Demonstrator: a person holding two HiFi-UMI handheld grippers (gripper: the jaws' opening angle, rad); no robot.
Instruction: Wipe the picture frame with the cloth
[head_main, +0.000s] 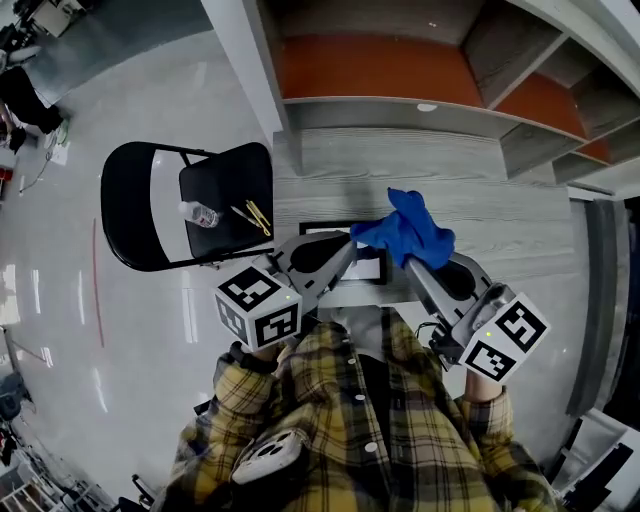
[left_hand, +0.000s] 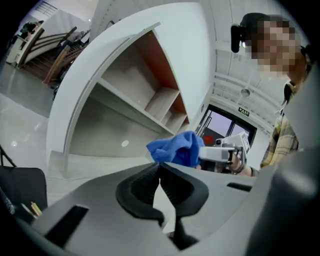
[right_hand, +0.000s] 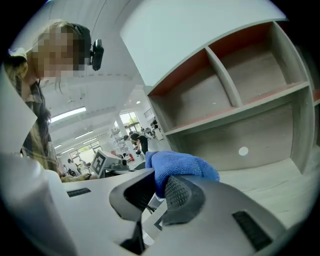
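Note:
A blue cloth (head_main: 410, 228) is bunched in my right gripper (head_main: 408, 260), whose jaws are shut on it; the right gripper view shows the cloth (right_hand: 182, 164) pinched between the ribbed pads. My left gripper (head_main: 348, 247) is held up beside it, shut with nothing between its touching pads (left_hand: 150, 185). From the left gripper view the cloth (left_hand: 176, 148) hangs just beyond the jaw tips. The picture frame (head_main: 372, 268), black-edged with a white face, lies flat on the grey table (head_main: 430, 170) below both grippers and is mostly hidden by them.
A white shelf unit (head_main: 400, 70) with orange back panels stands behind the table. A black folding chair (head_main: 210, 200) at the left carries a plastic bottle (head_main: 200, 213) and a yellow-handled tool (head_main: 258, 216). Shiny floor stretches further left.

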